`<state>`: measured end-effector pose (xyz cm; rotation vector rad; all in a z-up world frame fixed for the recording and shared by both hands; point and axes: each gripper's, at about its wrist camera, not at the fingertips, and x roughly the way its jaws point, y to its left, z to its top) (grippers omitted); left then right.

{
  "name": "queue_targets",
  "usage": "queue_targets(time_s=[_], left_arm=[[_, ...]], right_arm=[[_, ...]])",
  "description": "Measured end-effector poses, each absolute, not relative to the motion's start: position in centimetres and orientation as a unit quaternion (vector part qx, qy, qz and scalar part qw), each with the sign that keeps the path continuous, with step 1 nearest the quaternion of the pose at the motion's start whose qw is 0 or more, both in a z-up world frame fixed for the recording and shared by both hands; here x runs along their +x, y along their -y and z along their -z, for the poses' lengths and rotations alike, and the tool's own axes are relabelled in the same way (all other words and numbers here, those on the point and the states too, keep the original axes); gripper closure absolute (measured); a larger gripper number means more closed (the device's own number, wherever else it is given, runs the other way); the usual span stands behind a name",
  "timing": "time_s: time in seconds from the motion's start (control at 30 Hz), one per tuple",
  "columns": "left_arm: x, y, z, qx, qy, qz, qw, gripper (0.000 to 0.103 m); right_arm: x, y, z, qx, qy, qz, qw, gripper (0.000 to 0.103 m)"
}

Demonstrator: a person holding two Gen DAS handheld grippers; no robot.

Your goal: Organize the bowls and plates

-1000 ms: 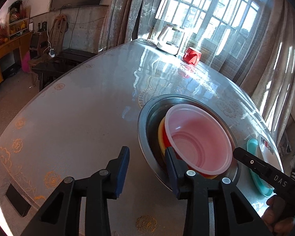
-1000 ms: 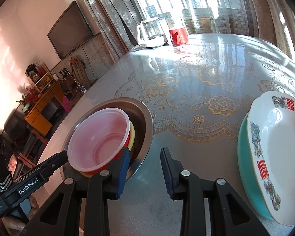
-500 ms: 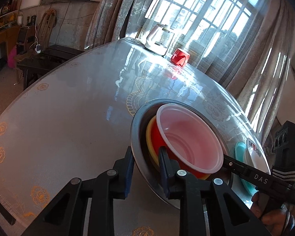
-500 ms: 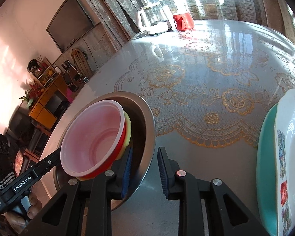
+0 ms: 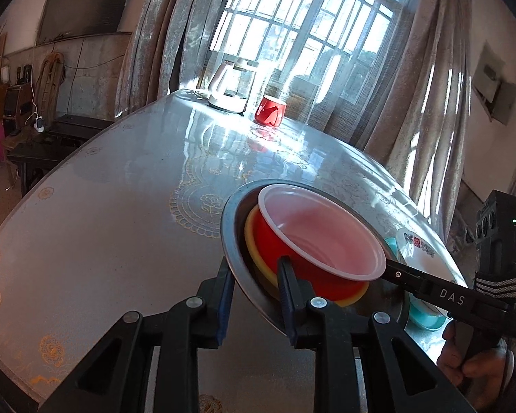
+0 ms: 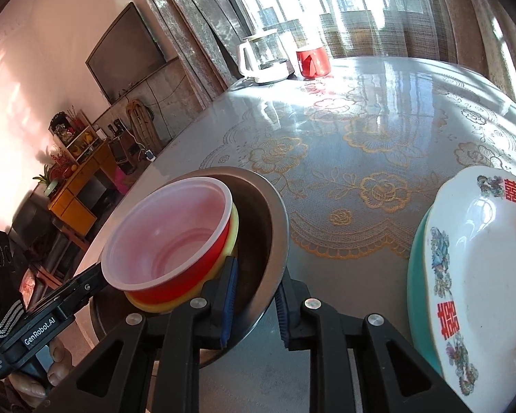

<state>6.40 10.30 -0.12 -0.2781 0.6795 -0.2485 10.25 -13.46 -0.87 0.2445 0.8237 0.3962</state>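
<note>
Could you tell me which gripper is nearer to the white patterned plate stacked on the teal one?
Right. The right gripper, clamped on the steel bowl's rim, has the white plate just beside it. The left gripper grips the bowl's opposite rim, with the whole bowl between it and the plate.

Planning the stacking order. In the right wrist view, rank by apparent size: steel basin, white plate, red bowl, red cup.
1. white plate, nearest the camera, so its lead is unsure
2. steel basin
3. red bowl, nested inside the basin
4. red cup, far across the table, so it may only look smallest
</note>
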Motion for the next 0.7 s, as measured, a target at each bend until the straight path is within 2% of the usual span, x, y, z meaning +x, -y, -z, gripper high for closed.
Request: queue_targets(time_s=[0.4,0.7], left_arm=[[8.0,-1.8,-3.6,-0.098,-0.317,0.214,0.919,0.079],[9.1,5.6,-3.6,-0.068,-0.335,0.272,0.899,0.078]], right_arm=[[6.5,22.0,-2.8,0.157,-0.333,-0.123,0.922,0.081],[4.2,28.5,-3.1,0.185,-0.311,-0.053,0.931,0.081]])
